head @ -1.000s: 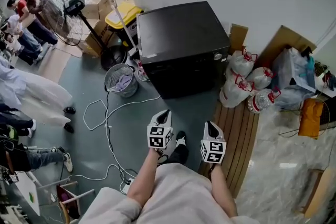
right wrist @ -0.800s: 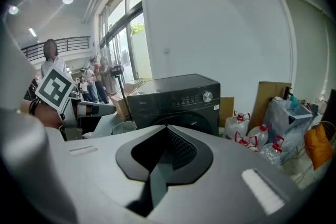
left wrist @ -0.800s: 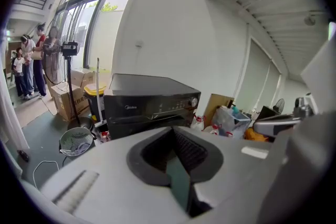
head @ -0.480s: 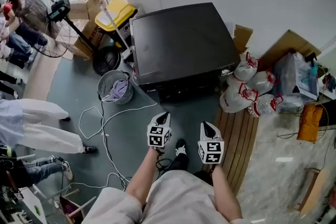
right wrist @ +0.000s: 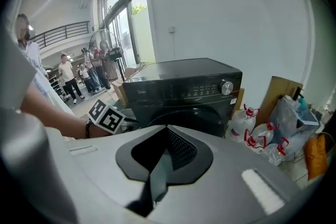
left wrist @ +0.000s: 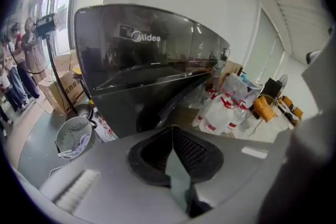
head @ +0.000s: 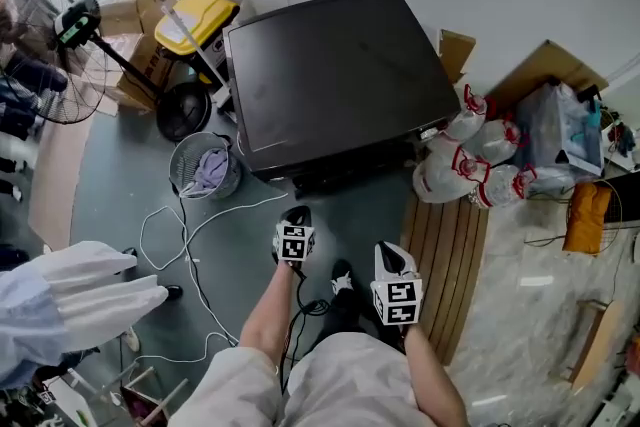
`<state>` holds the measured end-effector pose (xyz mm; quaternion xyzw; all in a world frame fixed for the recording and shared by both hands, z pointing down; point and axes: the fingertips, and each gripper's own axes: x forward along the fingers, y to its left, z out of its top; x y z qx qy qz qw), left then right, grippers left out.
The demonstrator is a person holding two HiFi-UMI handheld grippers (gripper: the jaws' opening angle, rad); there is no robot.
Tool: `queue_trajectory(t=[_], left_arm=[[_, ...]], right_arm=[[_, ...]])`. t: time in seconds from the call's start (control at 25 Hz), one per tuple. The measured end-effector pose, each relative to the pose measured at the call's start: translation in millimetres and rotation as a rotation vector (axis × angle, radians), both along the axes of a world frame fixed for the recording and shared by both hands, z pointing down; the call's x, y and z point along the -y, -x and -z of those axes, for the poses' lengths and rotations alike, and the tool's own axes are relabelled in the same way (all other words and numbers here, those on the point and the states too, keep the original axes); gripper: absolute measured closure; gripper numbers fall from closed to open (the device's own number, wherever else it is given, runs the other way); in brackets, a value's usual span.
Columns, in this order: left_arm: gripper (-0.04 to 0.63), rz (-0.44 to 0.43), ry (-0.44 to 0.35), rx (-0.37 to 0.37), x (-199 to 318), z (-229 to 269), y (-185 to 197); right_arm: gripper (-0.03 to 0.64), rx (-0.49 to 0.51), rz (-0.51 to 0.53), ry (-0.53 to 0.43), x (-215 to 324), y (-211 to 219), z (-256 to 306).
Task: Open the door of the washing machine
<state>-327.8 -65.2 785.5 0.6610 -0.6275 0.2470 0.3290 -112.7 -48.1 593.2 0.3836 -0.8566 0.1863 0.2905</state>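
Washer (head: 335, 75) stands black and square against the white wall, and from the head view mostly its flat top shows, with only a dark strip of the front beneath. Its round door (right wrist: 195, 119) faces the person and looks shut in the right gripper view, below a control panel with a silver knob (right wrist: 226, 87).

Left gripper (head: 294, 215) is the nearer of the two. It hangs over the grey floor just short of the washer's front, towards the front's left half, pointing down and forward. Its jaws are pressed together with nothing between them. In the left gripper view the washer's front fills the middle of the picture, above and beyond the closed tips, and nothing touches the door.

Right gripper (head: 385, 255) sits farther back and to the right, close to the person's legs, and well apart from the washer. Its jaws also meet in a closed line and hold nothing. Along them the door lies straight ahead and slightly right, with the left gripper's marker cube low on the left side.

A wire basket (head: 205, 167) stands on the floor just left of the washer, with white cables (head: 190, 235) looping near it. Water bottles (head: 455, 170) crowd the washer's right side, beside wooden planks (head: 445, 255). A fan (head: 75, 25) and a yellow bin (head: 195, 15) stand behind on the left.
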Motion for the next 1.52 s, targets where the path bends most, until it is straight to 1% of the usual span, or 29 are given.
queue_trajectory(t=[0.04,0.12,0.2,0.28,0.36,0.44,0.56,0.68,0.84,0.96,1.08,1.16,1.52], left_arm=[[0.532,-0.008,0.007,0.013,3,-7,5],[0.496,-0.029,0.027,0.021,9,-10,10],[0.480,-0.061,0.054,0.033,14,-15,12],[0.448,-0.106,0.077,0.068,19,-27,17],[0.426,-0.160,0.078,0.106,28,-38,19],[0.396,-0.211,0.079,0.130,37,-46,17],[0.352,-0.292,0.102,0.158,48,-58,14],[0.348,-0.361,0.120,0.193,55,-67,11],[0.348,-0.428,0.126,0.217,67,-81,3],[0.344,-0.426,0.107,0.210,71,-85,-4],[0.359,-0.372,0.075,0.191,69,-84,-3],[0.362,-0.353,0.068,0.194,68,-84,-2],[0.371,-0.368,0.087,0.209,65,-85,-5]], right_arm=[[0.617,-0.003,0.008,-0.002,-1,1,-3],[0.617,-0.011,0.022,0.007,-2,2,-9],[0.617,-0.018,0.020,0.021,-2,1,-15],[0.617,-0.020,0.010,0.035,-2,0,-18],[0.617,-0.022,0.003,0.057,-5,0,-24],[0.617,-0.024,0.003,0.077,-7,-2,-31],[0.617,-0.017,0.001,0.092,-6,-3,-38],[0.617,-0.021,-0.009,0.101,-4,-10,-42],[0.617,-0.012,-0.045,0.112,-2,-25,-51],[0.617,-0.013,-0.056,0.120,-2,-38,-60],[0.617,-0.011,-0.054,0.120,-4,-42,-66],[0.617,-0.006,-0.055,0.121,-5,-44,-69],[0.617,0.008,-0.029,0.116,-11,-35,-66]])
